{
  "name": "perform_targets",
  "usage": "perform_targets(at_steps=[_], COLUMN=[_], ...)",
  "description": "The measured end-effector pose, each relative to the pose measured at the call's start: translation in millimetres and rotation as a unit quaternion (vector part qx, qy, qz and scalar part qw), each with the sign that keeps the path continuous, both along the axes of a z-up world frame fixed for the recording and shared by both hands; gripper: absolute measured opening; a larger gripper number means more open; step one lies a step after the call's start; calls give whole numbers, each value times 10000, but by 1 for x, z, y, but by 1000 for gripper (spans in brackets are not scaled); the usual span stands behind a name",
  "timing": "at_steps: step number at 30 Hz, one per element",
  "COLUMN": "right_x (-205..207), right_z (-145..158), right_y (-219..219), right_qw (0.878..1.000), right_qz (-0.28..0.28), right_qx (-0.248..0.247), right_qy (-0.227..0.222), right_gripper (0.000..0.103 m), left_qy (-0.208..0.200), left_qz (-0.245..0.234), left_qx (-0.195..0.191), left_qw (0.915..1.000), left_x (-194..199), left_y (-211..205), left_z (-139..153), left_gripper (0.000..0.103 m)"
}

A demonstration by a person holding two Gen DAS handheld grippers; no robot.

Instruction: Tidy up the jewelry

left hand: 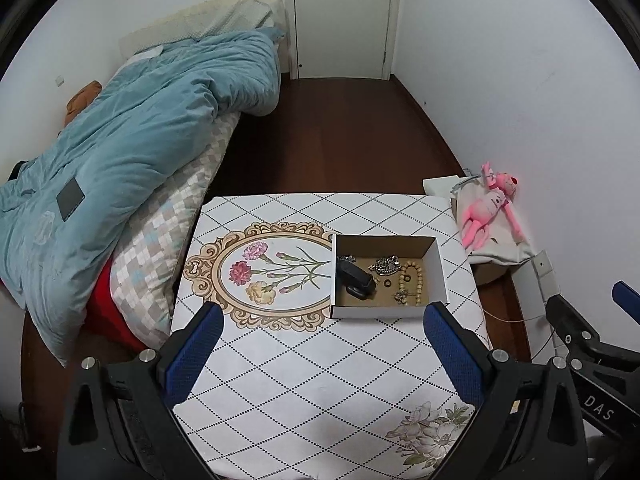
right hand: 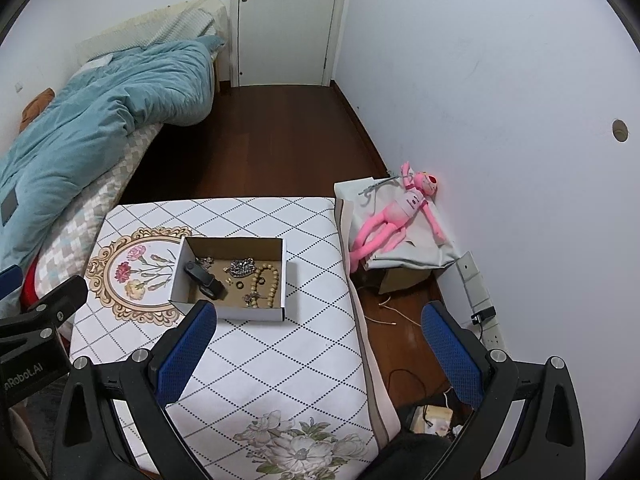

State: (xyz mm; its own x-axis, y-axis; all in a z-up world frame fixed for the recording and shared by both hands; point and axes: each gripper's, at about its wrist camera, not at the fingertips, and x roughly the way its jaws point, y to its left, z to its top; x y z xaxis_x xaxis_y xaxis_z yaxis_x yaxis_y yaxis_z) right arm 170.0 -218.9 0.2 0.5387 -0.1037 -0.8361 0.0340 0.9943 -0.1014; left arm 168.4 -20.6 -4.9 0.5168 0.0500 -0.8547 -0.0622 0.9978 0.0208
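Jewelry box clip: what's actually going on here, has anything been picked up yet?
Nothing is held yet. Both handheld grippers hover open above the patterned table, the left gripper nearer the box and the right gripper further right, partly over the floor. The white cardboard box sits on the table holding a beaded bracelet, a silver chain, a small dark ring and a black case.
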Motion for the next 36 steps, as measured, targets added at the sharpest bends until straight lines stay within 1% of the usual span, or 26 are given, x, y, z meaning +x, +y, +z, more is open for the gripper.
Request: perform_targets(at_steps=[7, 16, 36], right_x=[4, 3, 2], right_z=[-5, -3, 1], right_y=[-1, -1, -3], right_qw=[9999, 10000, 10000], right_qz=[1, -5, 14], right_qx=[16, 58, 85], right_qy=[99, 66, 34], right_gripper=[103, 103, 103], left_qy=[105, -132, -124], left_qz=[-17, 102, 11], left_qx=[-63, -6, -58], left_qw=[9999, 9999, 9999], left_x=[3, -1, -1], left_y=[-1, 2, 0], left_z=[-6, 1, 4], left_gripper=[102, 102, 102])
